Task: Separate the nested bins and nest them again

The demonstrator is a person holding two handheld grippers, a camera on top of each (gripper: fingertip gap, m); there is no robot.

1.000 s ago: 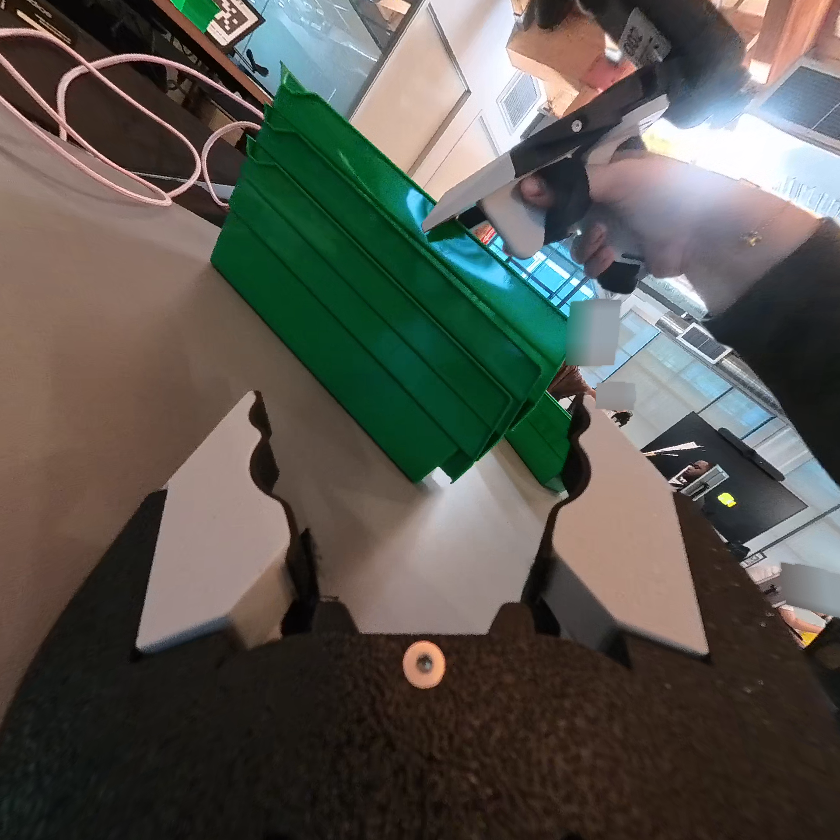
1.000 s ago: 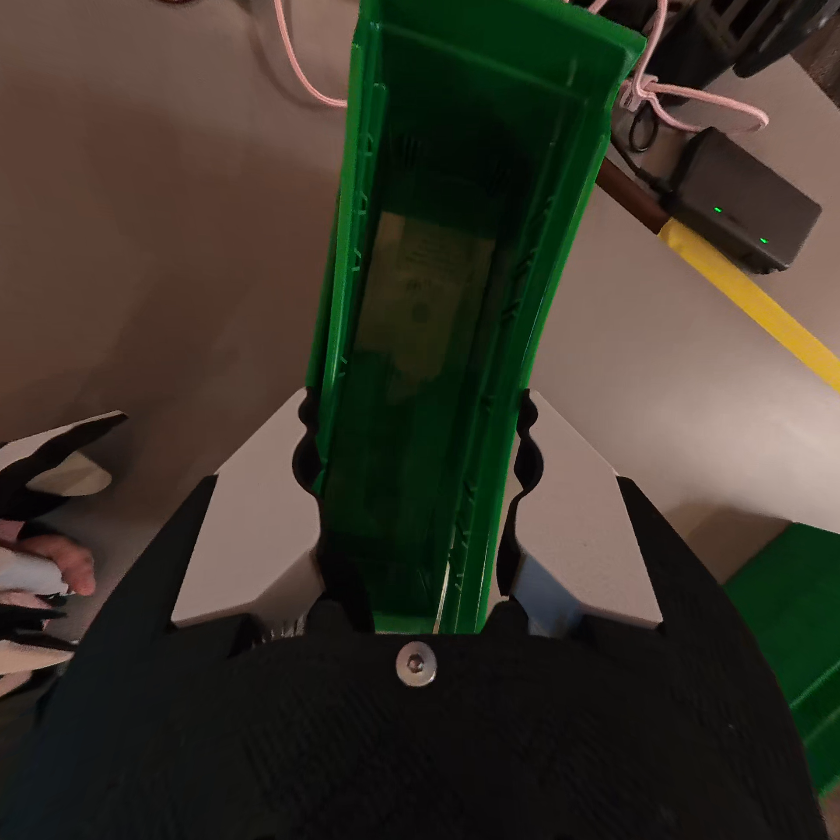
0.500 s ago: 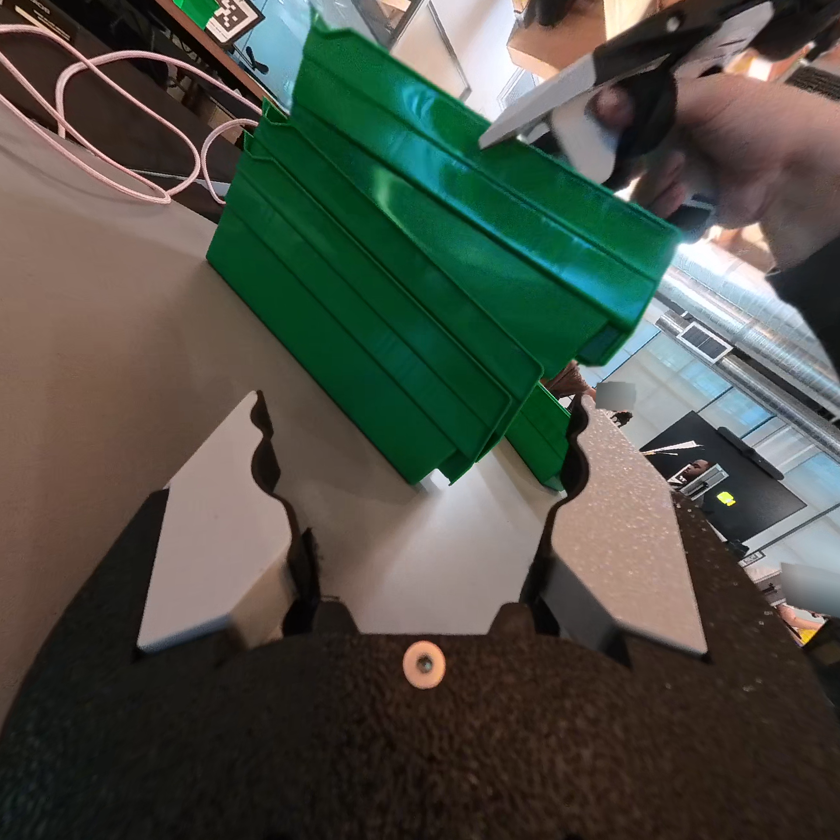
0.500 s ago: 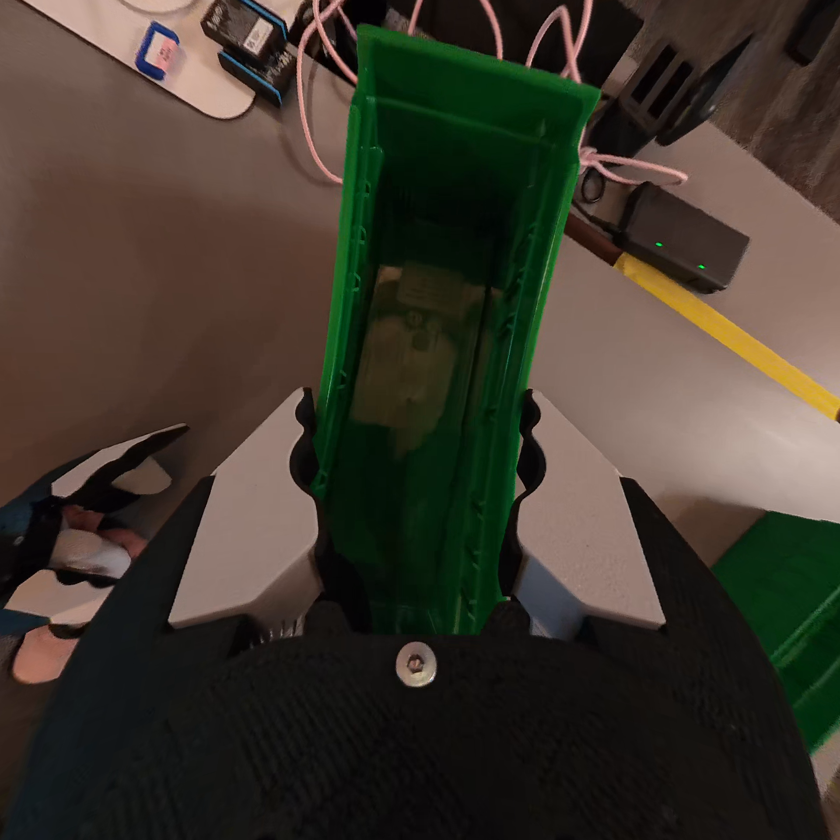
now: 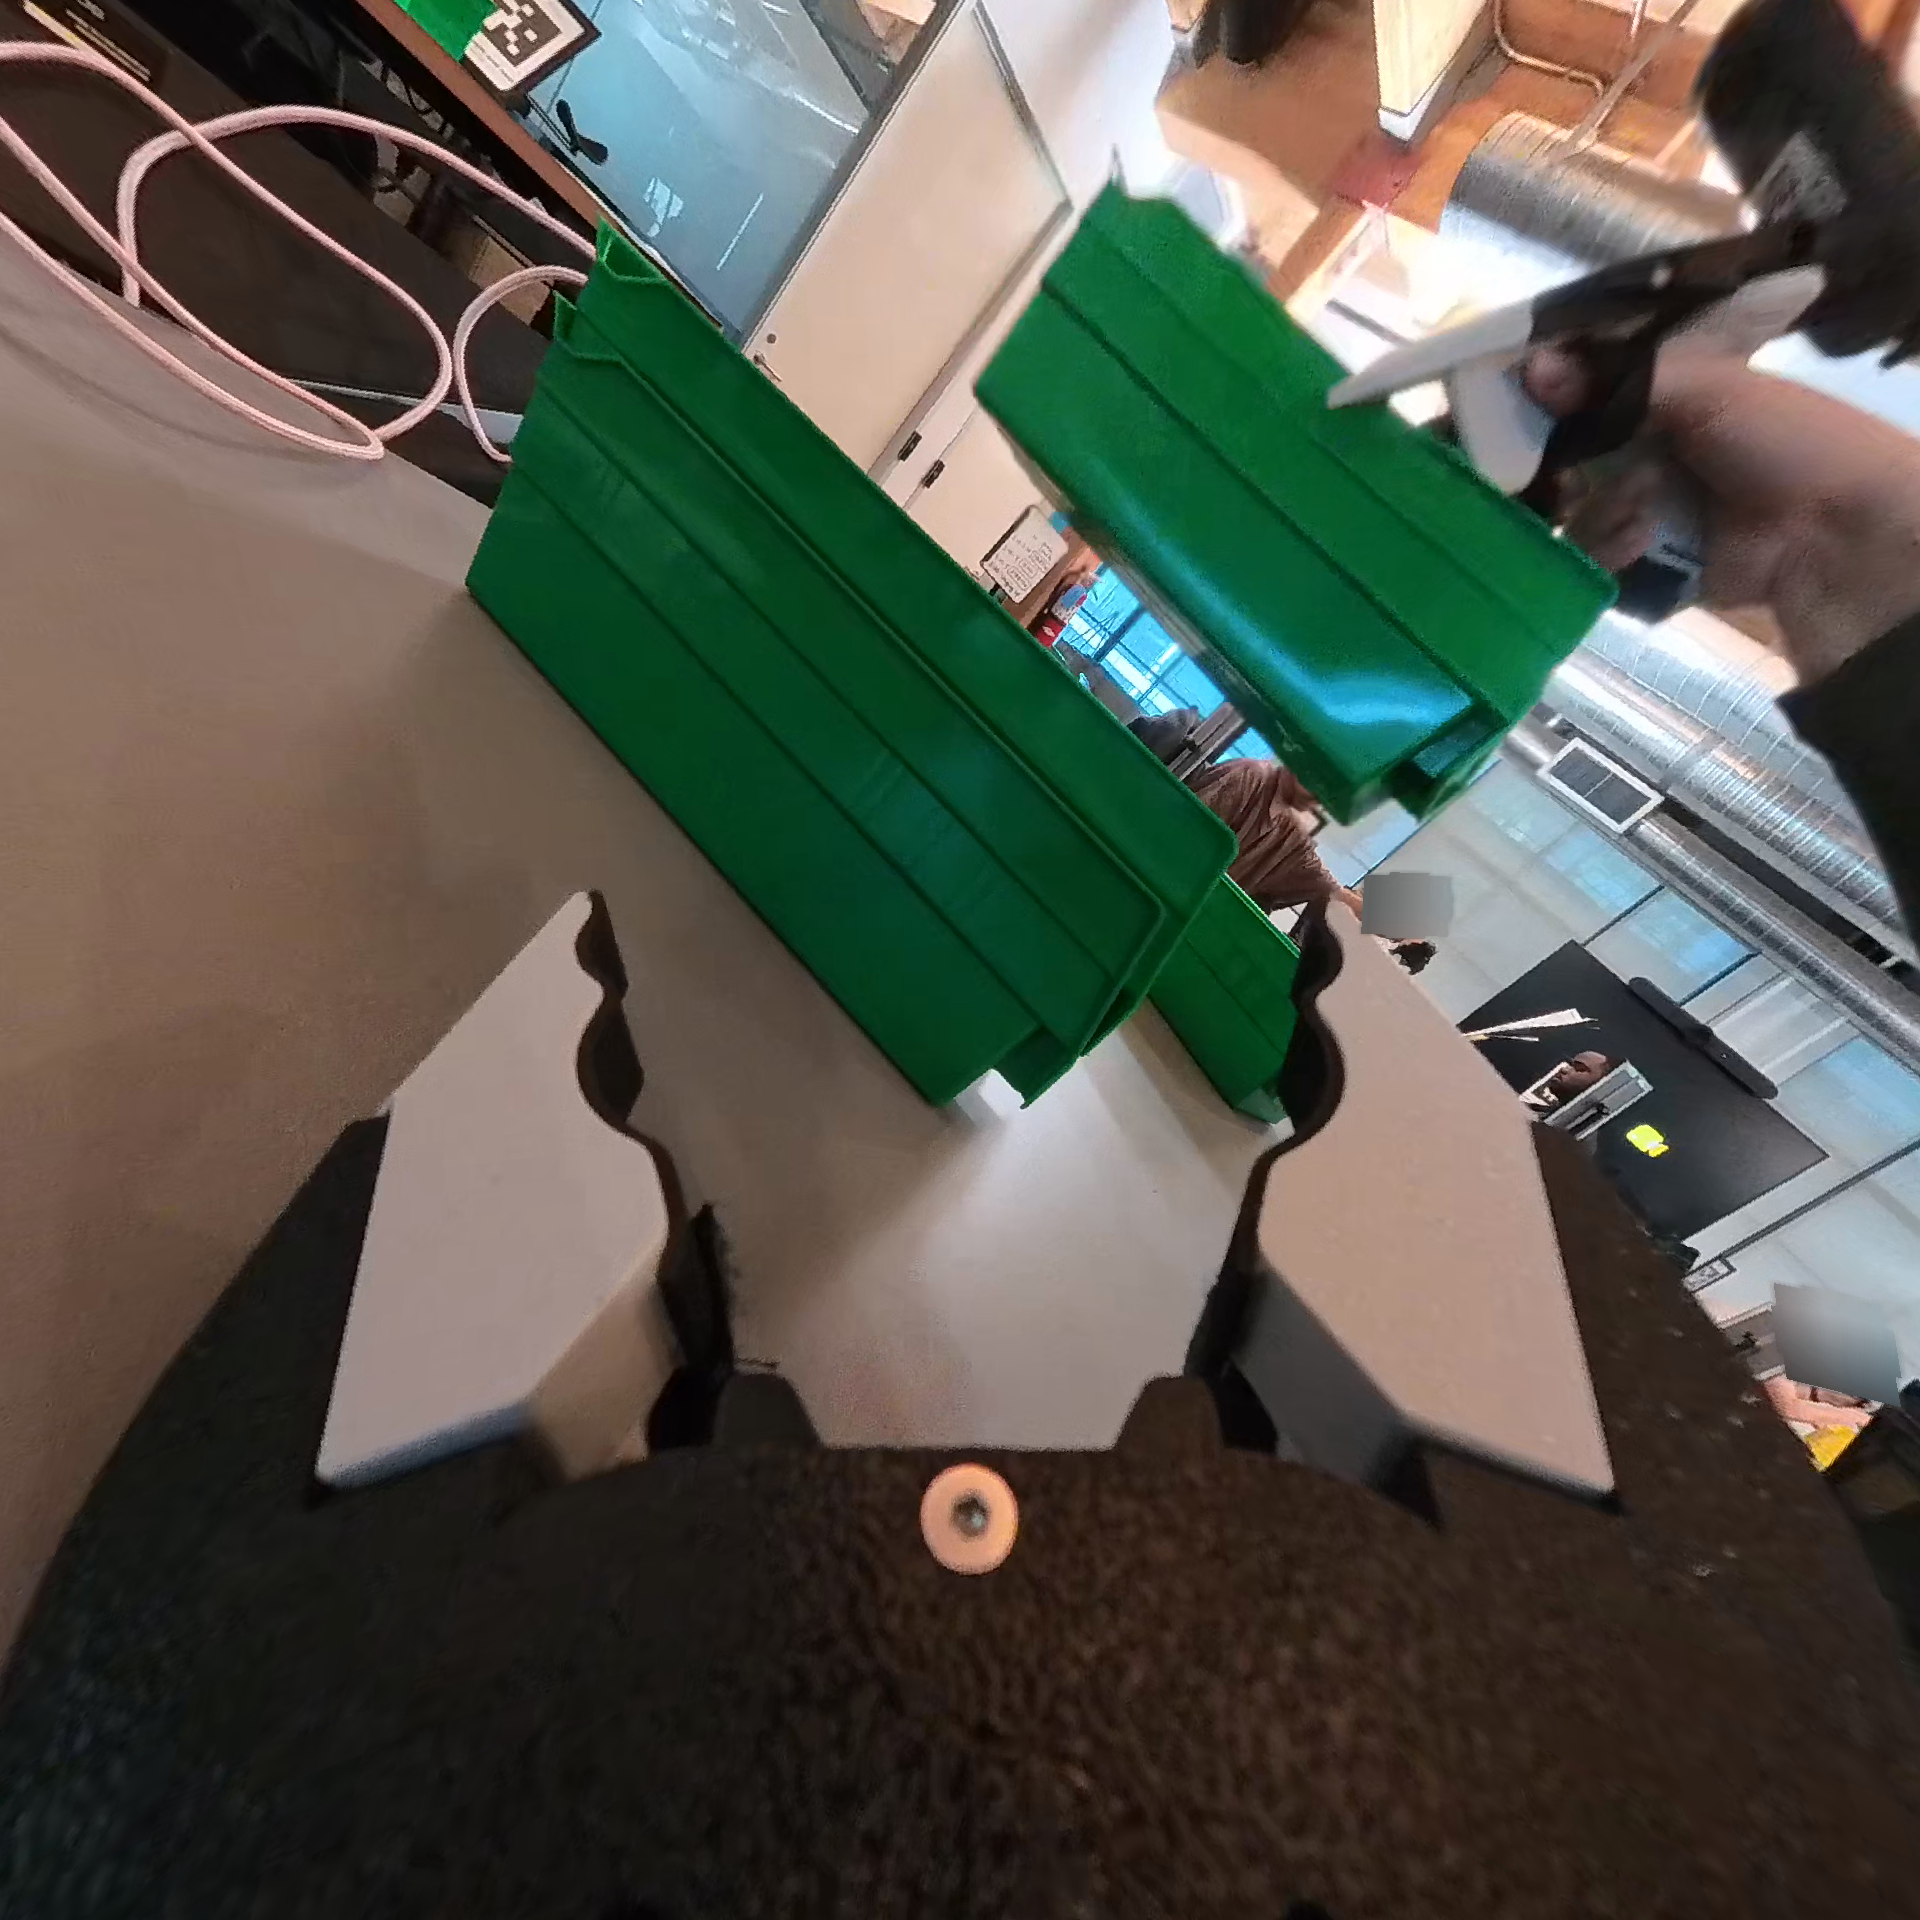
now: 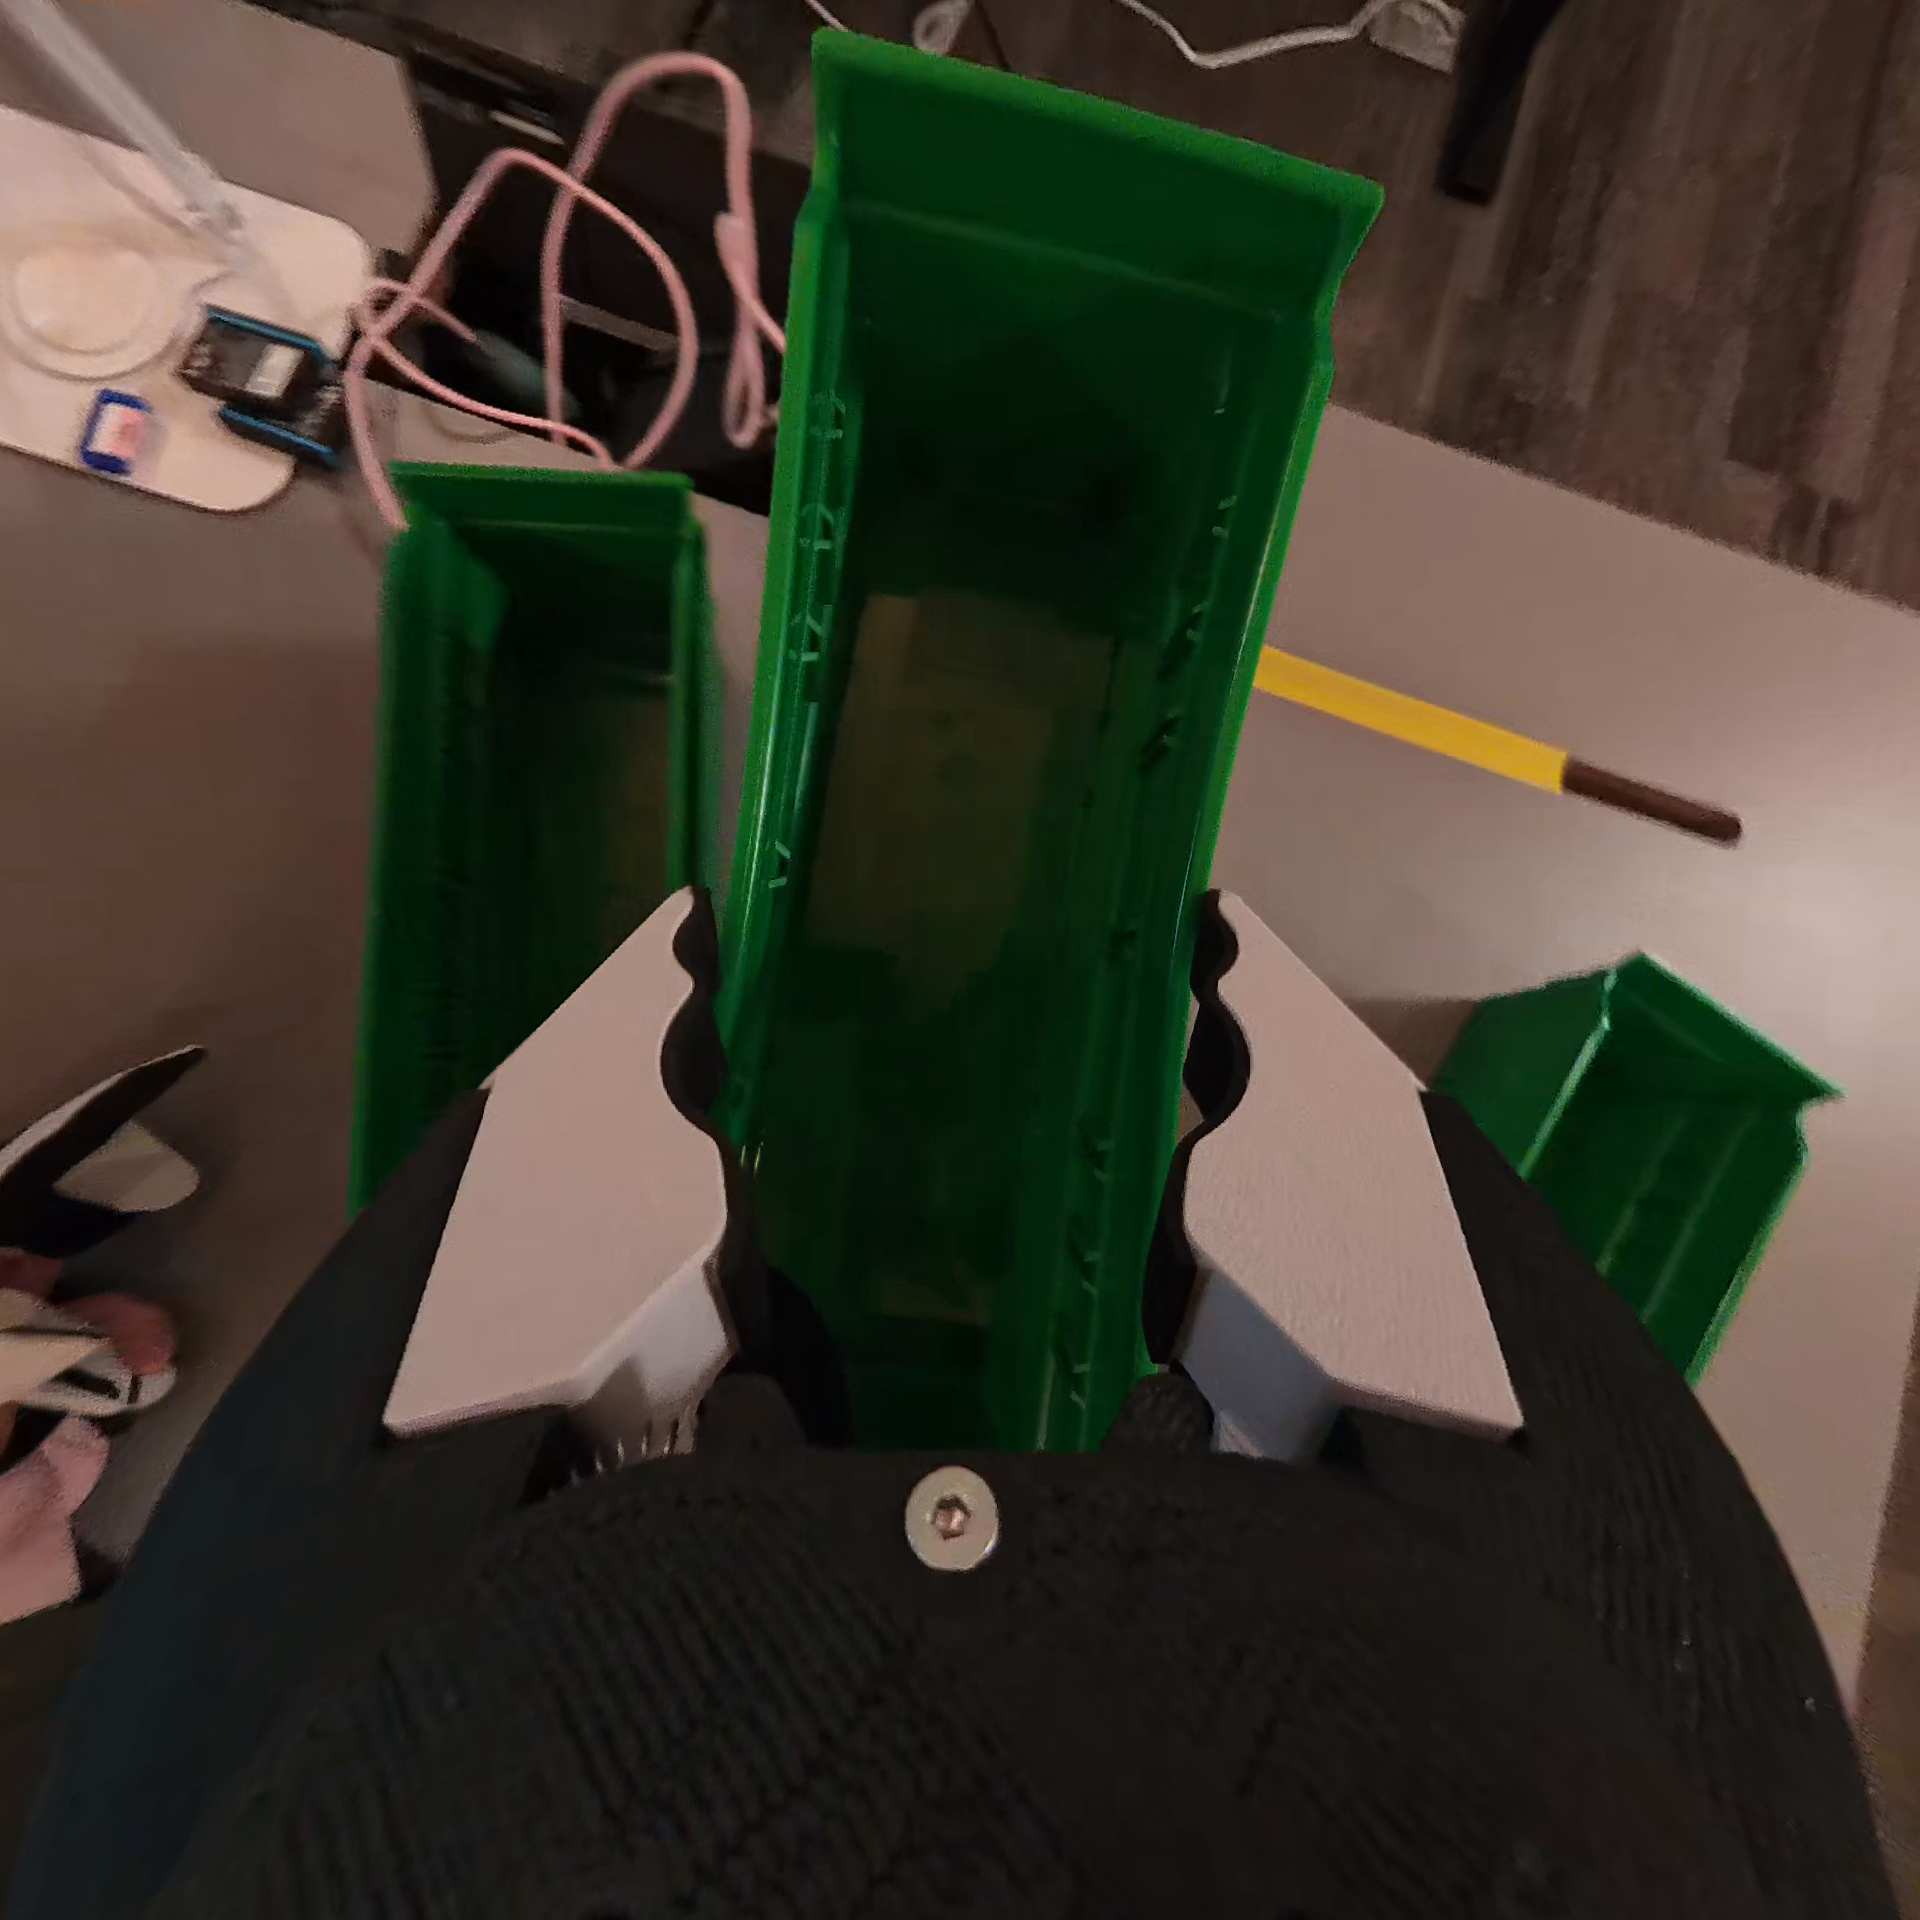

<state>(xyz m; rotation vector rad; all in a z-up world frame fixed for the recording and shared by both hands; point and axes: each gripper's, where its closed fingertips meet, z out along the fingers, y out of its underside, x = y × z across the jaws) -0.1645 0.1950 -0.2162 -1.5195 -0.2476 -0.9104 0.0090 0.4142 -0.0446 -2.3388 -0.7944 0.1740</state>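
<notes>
Your right gripper holds a green bin clear above the nested bins; your left gripper, near those bins, gapes empty.

The left gripper has a rough, grainy black body with one pale round washer and screw set in the middle of its front edge, and two flat light-grey fingers whose inner edges are lined with wavy black pads. The right gripper is built alike, though its black body shows fine ribbed layer lines and its middle screw is a bare silver hex-socket one. Seen from the left wrist view, the right gripper has white and black parts at its handle, and the person's hand gripping it ends in a dark sleeve.
</notes>
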